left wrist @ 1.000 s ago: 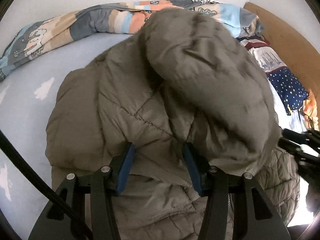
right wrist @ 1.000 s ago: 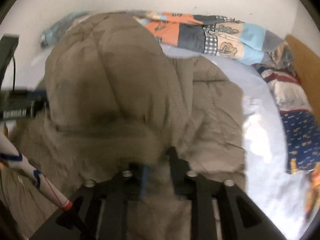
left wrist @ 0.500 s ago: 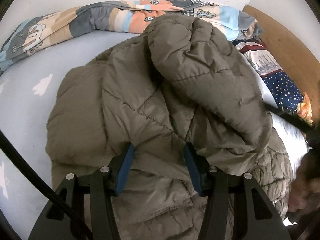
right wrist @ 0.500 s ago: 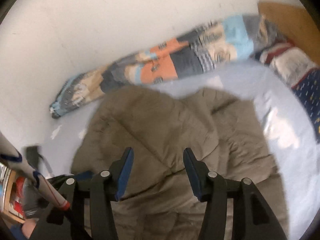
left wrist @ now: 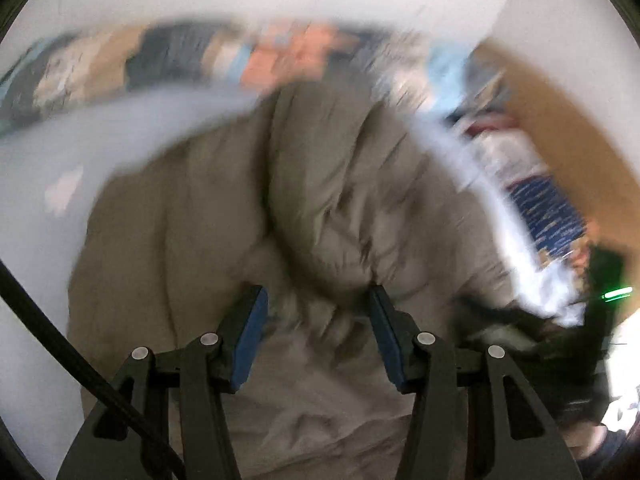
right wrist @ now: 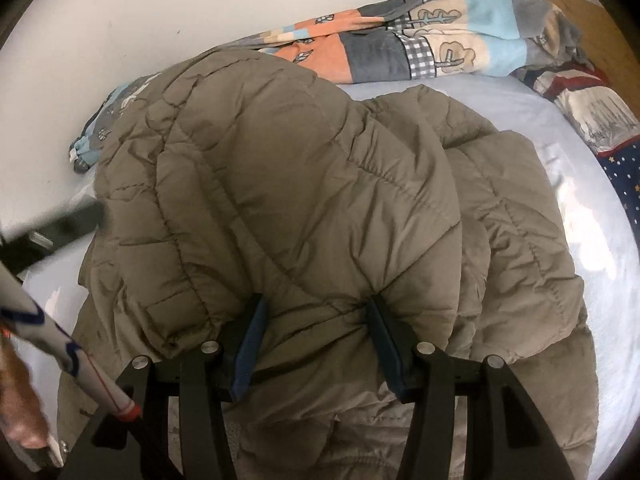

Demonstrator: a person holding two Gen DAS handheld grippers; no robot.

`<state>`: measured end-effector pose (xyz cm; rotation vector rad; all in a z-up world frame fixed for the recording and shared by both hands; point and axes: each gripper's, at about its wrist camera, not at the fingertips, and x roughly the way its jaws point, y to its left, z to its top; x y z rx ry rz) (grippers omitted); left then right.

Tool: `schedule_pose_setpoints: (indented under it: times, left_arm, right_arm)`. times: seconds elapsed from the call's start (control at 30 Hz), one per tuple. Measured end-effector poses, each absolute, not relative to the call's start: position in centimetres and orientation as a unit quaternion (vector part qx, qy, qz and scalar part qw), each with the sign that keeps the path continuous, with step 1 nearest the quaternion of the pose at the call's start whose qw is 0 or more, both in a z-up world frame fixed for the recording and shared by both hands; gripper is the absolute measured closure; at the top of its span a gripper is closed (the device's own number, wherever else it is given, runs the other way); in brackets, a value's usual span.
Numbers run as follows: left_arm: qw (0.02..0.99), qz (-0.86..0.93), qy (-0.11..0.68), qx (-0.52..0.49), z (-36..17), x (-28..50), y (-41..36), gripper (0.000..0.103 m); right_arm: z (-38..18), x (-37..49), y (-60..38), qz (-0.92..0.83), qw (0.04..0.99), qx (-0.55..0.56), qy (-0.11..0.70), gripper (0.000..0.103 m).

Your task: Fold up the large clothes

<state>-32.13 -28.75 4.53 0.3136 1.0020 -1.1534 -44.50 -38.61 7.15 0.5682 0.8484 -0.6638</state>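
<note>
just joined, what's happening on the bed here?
A person with a gripper in each hand is folding an olive puffer jacket spread on a bed with a pale blue sheet. Both the right gripper and the left gripper have their jaws open, with bunched jacket fabric between the fingers; neither is clamped. The left view is motion-blurred. A patchwork blanket lies along the wall behind the jacket. The fold is partway, with one puffy section lying over the rest.

- The quilted jacket (right wrist: pixel 304 208) bulged high right ahead of my right gripper (right wrist: pixel 314 340), filling the middle of the frame and blocking any straight pass.
- Bare sheet (right wrist: pixel 592 240) lay open at right.
- The patchwork blanket (right wrist: pixel 400 44) lined the wall along the top.
- At lower left, a white pole (right wrist: pixel 60 344) crossed my side.
</note>
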Motion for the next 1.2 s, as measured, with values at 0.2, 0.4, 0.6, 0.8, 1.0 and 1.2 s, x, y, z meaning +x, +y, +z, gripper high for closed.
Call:
schedule_pose_setpoints:
  times: [0.2, 0.4, 0.6, 0.8, 1.0, 1.2]
  left_arm:
    - [0.705, -0.518, 0.467, 0.128, 4.2, -31.6, -28.5, 0.052]
    - [0.713, -0.524, 0.446, 0.136, 5.3, -32.7, -27.9, 0.052]
    - [0.718, -0.511, 0.435, 0.185, 3.9, -33.3, -28.7, 0.052]
    - [0.714, -0.524, 0.431, 0.171, 5.5, -33.3, -27.9, 0.052]
    - [0.716, -0.535, 0.421, 0.157, 6.8, -33.3, -26.5, 0.052]
    - [0.714, -0.526, 0.422, 0.186, 5.1, -33.6, -27.3, 0.052]
  right_arm:
    - [9.5, -46.3, -38.8, -0.295, 0.832, 0.297, 0.365, 0.047]
    - [11.0, -46.0, -38.2, -0.273, 0.852, 0.308, 0.323, 0.054]
    - [8.0, -42.9, -37.3, -0.264, 0.835, 0.288, 0.387, 0.055]
    - [8.1, -43.1, -37.8, -0.26, 0.832, 0.301, 0.387, 0.055]
    - [12.7, -46.4, -38.1, -0.284, 0.859, 0.287, 0.316, 0.055]
    - [11.6, -46.9, -39.1, -0.297, 0.843, 0.292, 0.341, 0.06]
